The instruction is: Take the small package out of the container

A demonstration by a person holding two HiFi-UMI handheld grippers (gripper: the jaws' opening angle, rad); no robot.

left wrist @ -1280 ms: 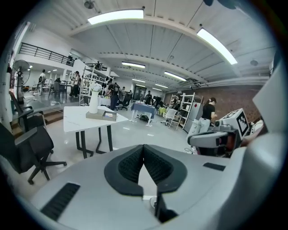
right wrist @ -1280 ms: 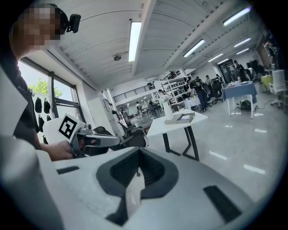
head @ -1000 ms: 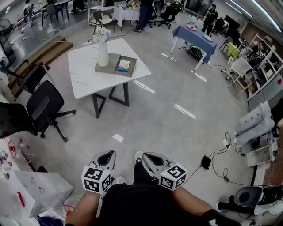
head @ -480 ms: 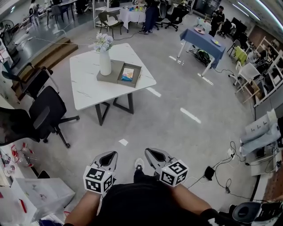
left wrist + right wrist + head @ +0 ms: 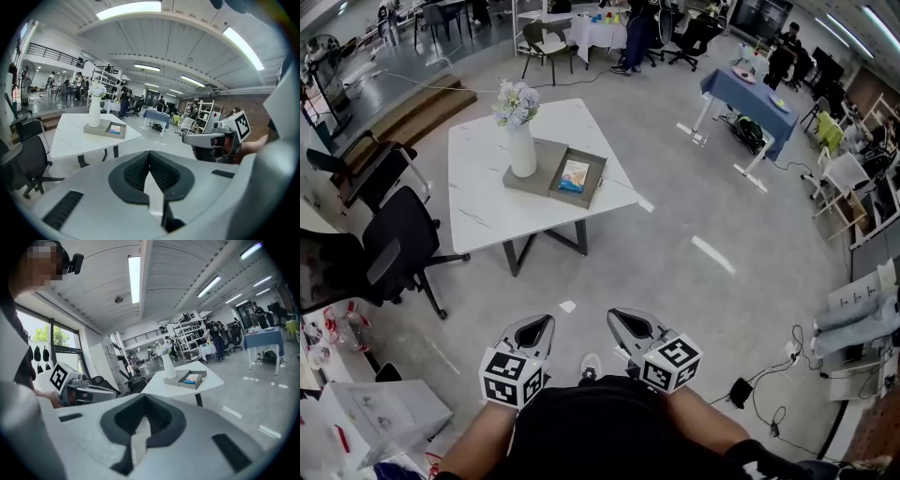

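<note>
A small blue and orange package [image 5: 574,175] lies in a grey tray container [image 5: 592,182] on a white marble table [image 5: 487,202], beside a white vase of flowers [image 5: 522,150]. Both grippers are held low near my body, well short of the table, over the bare floor. My left gripper [image 5: 535,325] and right gripper [image 5: 624,321] are both shut with nothing between their jaws. The left gripper view looks past the left gripper [image 5: 149,153] to the container [image 5: 123,134]. The right gripper view looks past the right gripper [image 5: 144,398] to the package [image 5: 190,380] far ahead.
Black office chairs [image 5: 392,234] stand left of the table. A translucent plastic bin [image 5: 380,417] sits at the lower left. Cables and a plug box [image 5: 741,389] lie on the floor at right. A blue-covered table [image 5: 750,94] and people are far back.
The marble table with the container has come nearer and lower in the head view. Both grippers stay shut and low by my body.
</note>
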